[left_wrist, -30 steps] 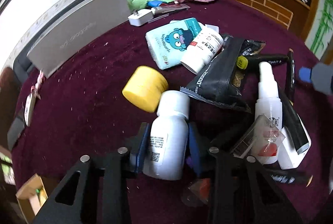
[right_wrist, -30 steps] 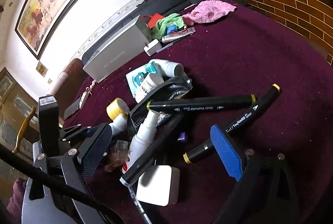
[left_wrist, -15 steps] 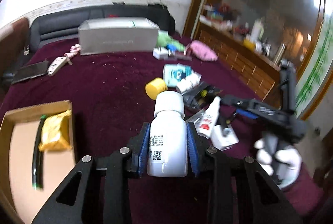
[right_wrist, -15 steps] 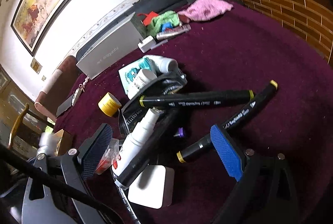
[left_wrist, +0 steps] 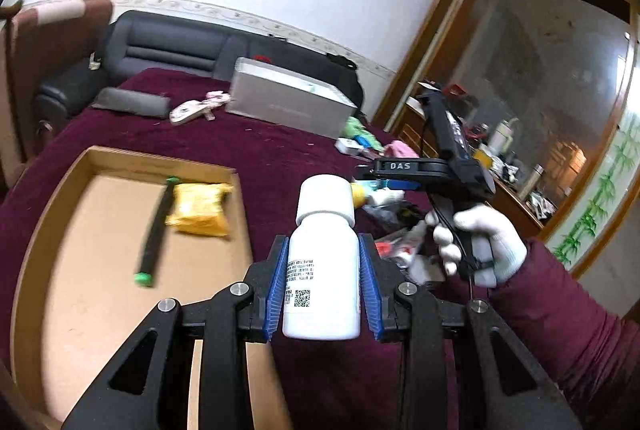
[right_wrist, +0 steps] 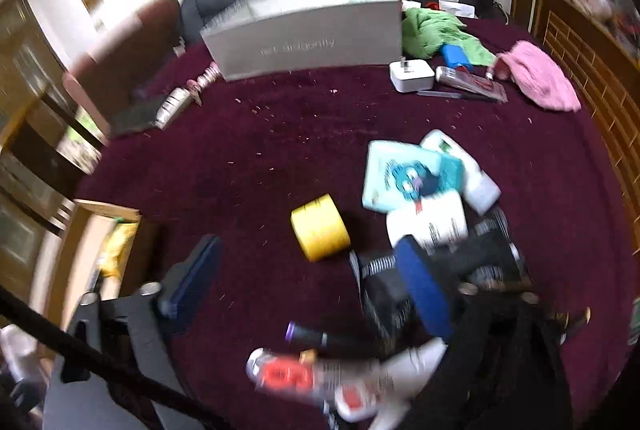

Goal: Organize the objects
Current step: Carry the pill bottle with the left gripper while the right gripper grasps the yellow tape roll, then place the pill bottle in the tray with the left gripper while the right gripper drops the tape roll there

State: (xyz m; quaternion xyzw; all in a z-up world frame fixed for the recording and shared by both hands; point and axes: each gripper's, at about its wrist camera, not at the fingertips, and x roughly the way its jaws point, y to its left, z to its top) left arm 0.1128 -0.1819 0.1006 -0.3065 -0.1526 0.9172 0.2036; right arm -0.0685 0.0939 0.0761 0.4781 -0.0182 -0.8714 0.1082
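Note:
My left gripper (left_wrist: 323,282) is shut on a white bottle (left_wrist: 323,270) and holds it in the air, just right of a shallow cardboard box (left_wrist: 52,198). The box holds a yellow packet (left_wrist: 200,208) and a black marker with green ends (left_wrist: 154,230). My right gripper (right_wrist: 308,286) is open and empty above a heap on the dark red cloth: a yellow tape roll (right_wrist: 320,232), a teal tissue pack (right_wrist: 404,176), white bottles (right_wrist: 430,222), a black pouch (right_wrist: 492,258) and a spray bottle (right_wrist: 376,382). The right gripper also shows in the left wrist view (left_wrist: 394,184).
A grey long box (right_wrist: 308,38) stands at the back of the table. Beside it lie a green cloth (right_wrist: 436,30), a white charger (right_wrist: 412,76) and a pink cloth (right_wrist: 540,78). A black sofa (left_wrist: 168,50) runs behind the table, a wooden counter to the right.
My left gripper has lifted the white bottle off the heap and swung left toward the cardboard box. My right gripper has risen and turned over the heap, still open.

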